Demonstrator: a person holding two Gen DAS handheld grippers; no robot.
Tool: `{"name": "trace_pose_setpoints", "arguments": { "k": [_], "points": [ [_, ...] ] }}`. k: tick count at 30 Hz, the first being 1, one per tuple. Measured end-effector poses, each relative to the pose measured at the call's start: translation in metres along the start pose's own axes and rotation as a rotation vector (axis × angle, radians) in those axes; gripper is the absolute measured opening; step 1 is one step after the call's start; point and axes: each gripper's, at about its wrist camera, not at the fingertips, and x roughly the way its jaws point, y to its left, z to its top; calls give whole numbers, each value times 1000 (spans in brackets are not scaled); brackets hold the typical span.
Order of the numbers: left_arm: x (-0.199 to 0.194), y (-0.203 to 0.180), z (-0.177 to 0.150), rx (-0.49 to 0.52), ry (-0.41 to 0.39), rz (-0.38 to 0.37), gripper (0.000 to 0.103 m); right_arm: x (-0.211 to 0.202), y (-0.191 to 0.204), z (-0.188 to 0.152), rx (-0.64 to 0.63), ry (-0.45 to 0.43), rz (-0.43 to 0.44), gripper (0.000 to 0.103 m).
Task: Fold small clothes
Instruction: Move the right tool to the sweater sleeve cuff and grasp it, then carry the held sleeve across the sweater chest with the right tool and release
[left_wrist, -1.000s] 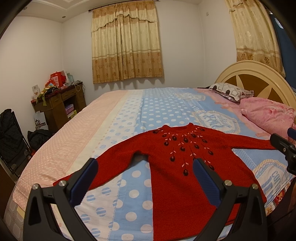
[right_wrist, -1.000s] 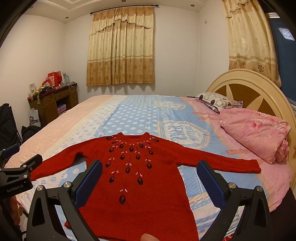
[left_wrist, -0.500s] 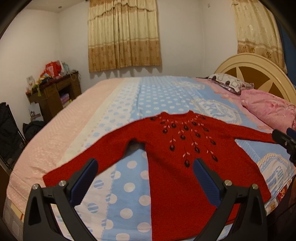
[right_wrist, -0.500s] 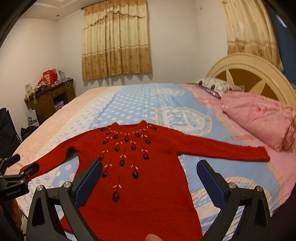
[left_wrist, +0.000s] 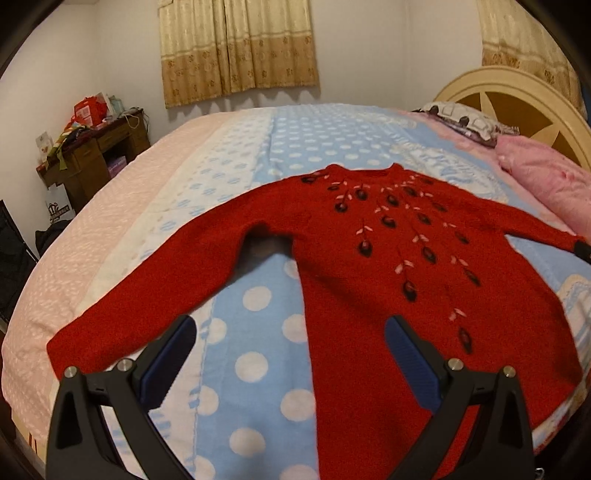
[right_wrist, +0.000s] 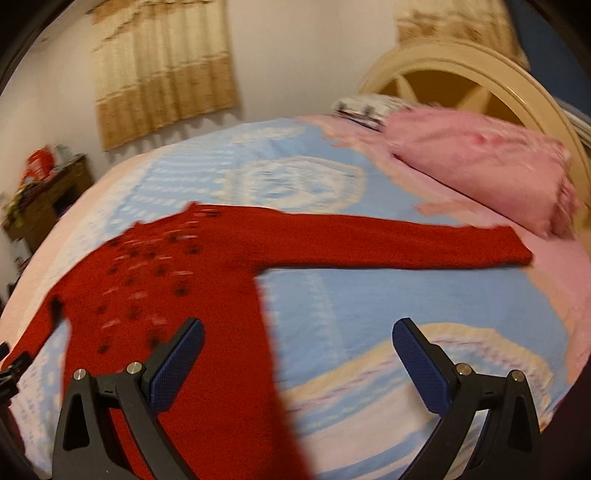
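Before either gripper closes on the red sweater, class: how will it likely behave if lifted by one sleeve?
The red sweater looks like soft knit lying flat, so it would probably droop rather than hold its shape. Its fuzzy surface probably grips the polka-dot blanket, so it may drag a little.

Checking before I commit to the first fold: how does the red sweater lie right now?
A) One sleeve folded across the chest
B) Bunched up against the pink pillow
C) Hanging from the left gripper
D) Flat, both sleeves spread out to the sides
D: the red sweater lies flat on the bedspread with both sleeves outstretched, and both grippers are open and empty.
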Motion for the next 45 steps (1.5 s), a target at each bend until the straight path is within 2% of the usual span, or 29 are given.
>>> {"name": "trace_pose_setpoints", "arguments": {
  "k": [5,7,10,12,19,23,25,27,29,31,32,34,38,45],
  "points": [
    [22,4,13,21,-9,29,103,16,-95,15,164,24,-108,101],
    [31,5,17,21,-8,36,103,22,-132,20,220,34,-166,96],
    [43,5,23,32,0,47,103,30,-184,26,334,53,-203,88],
    [49,6,25,35,5,58,103,33,-215,32,394,49,-246,86],
    [63,7,28,38,19,88,103,52,-262,51,446,66,-312,77],
    [70,11,30,30,29,101,103,67,-265,61,426,79,-341,76],
    [72,12,31,28,29,111,103,74,-262,65,407,91,-339,69],
    [74,14,32,23,33,115,103,82,-255,69,365,110,-344,67],
    [77,16,34,16,36,118,103,87,-250,72,334,125,-351,57],
    [78,17,34,8,40,114,103,89,-248,75,317,135,-334,26],
    [79,18,35,6,41,111,103,90,-247,77,322,141,-298,21],
    [79,19,36,2,39,106,103,91,-244,82,324,149,-247,20],
    [80,23,35,-13,41,103,103,84,-220,97,269,107,-221,19],
    [80,34,33,-50,46,83,103,68,-153,132,176,31,-114,18]
  ]
}}
